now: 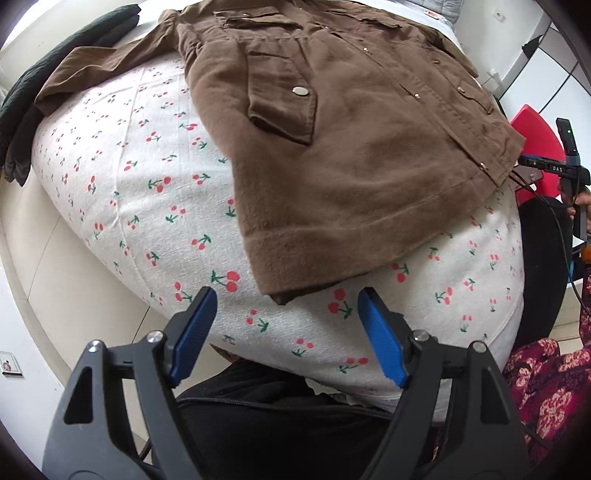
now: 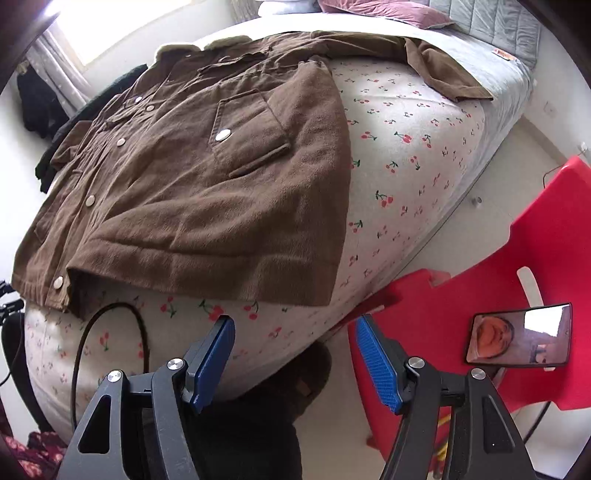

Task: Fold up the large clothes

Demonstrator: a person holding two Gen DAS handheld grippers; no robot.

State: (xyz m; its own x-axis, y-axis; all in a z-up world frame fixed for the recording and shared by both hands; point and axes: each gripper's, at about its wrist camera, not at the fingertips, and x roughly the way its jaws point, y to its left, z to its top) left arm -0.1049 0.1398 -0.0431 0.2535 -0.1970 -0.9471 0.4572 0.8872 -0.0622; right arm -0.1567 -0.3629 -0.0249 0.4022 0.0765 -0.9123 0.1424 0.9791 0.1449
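Note:
A large brown jacket (image 1: 351,147) with metal snap buttons and flap pockets lies spread front-up on a bed with a cherry-print sheet (image 1: 147,206). It also shows in the right wrist view (image 2: 207,177), one sleeve (image 2: 443,70) stretched out to the far right. My left gripper (image 1: 286,299) is open and empty, just short of the jacket's near hem corner. My right gripper (image 2: 295,325) is open and empty, near the bed's front edge below the hem. The right gripper's body (image 1: 569,162) shows at the right edge of the left wrist view.
A red plastic chair (image 2: 498,295) with a phone (image 2: 517,338) on it stands right of the bed. A dark garment (image 1: 44,92) lies at the bed's far left. Pillows (image 2: 384,13) and a grey quilt (image 2: 491,26) sit at the head. A black cable (image 2: 107,325) loops over the front edge.

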